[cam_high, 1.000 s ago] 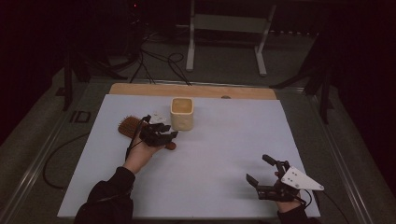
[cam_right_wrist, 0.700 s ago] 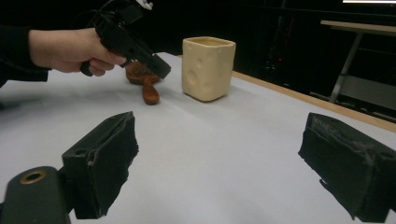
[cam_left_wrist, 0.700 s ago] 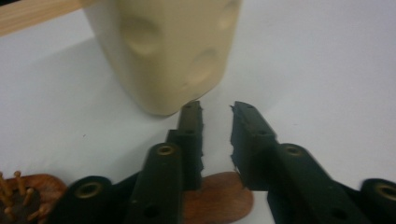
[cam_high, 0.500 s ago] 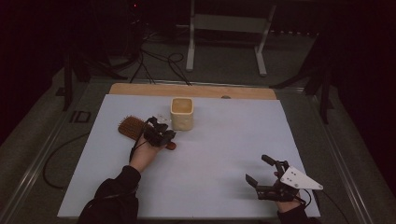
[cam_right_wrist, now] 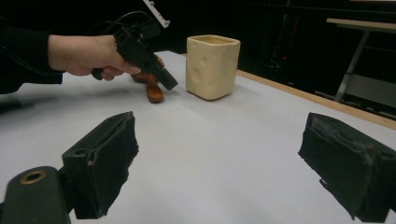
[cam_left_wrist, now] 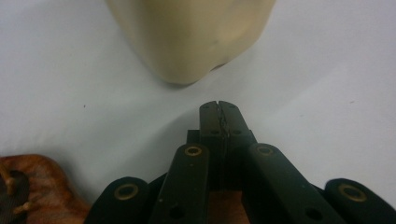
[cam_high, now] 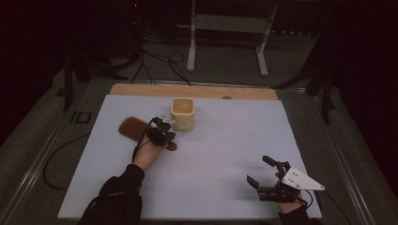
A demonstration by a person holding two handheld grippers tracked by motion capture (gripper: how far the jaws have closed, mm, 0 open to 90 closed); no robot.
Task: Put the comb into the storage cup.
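The right tongs (cam_high: pixel 265 176) are resting near the worktop's (cam_high: pixel 225 154) near right corner, jaws spread wide and empty, their black pads standing well apart in the right gripper view with bare white surface between them. Judging by that idle pose, this hand is simply waiting clear of the work while the other one acts.

Farther in, toward the left half of the worktop, the left tongs (cam_left_wrist: pixel 219 108) are pointing down at the surface with jaws pressed together tip to tip; they have just been closing. In the left gripper view no object is showing between the tips, though a strip of brown wood is sitting under the jaws at the bottom edge, so whether they are pinching the handle lower down is hard to say from here. The wooden hairbrush (cam_high: pixel 133 128) is lying flat just left of that hand, its bristled head toward the left edge and its handle running under the tongs to a rounded end on the near side. That low, angled approach suits gripping the thin handle rather than the broad head.

Just beyond, toward the far edge, the cream cup (cam_high: pixel 182 114) is standing upright, mouth open, probably placed there as the brush's destination.
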